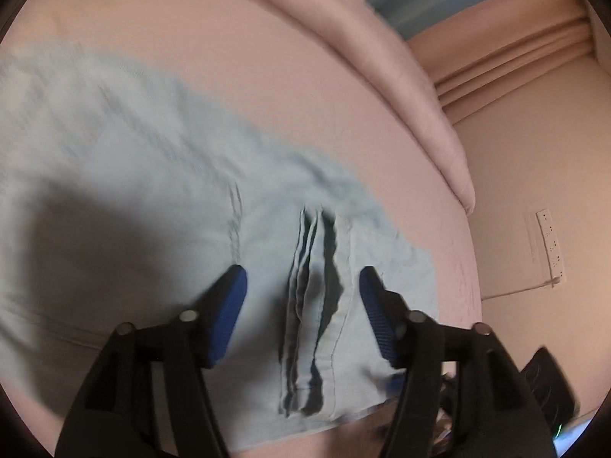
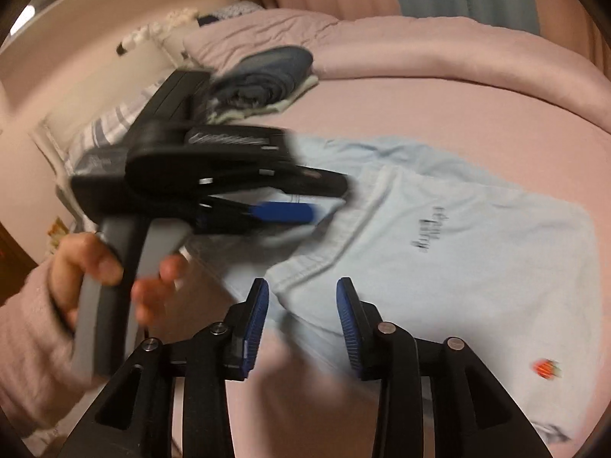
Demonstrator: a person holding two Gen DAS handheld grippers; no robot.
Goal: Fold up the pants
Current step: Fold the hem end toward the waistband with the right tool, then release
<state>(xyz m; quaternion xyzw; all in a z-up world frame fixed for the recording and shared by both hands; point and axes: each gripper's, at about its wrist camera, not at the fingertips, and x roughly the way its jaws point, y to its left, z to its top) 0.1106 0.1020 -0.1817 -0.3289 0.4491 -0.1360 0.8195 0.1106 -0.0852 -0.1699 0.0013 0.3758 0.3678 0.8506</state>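
Light blue pants (image 1: 152,175) lie spread on a pink bed sheet (image 1: 267,87); their bunched hem folds sit between my left gripper's fingers. My left gripper (image 1: 303,278) is open just above the cloth near its edge. In the right wrist view the pants (image 2: 458,259) show dark lettering and a small red patch. My right gripper (image 2: 303,290) is open over the waistband edge. The left gripper (image 2: 305,198) appears there too, held by a hand, with its blue pads over the pants' upper left edge.
A rolled pink duvet (image 1: 401,87) lies along the bed's far side. A dark blue folded garment (image 2: 263,76) sits on a pale cloth near the pillows (image 2: 236,42). A wall socket strip (image 1: 550,244) is on the right wall.
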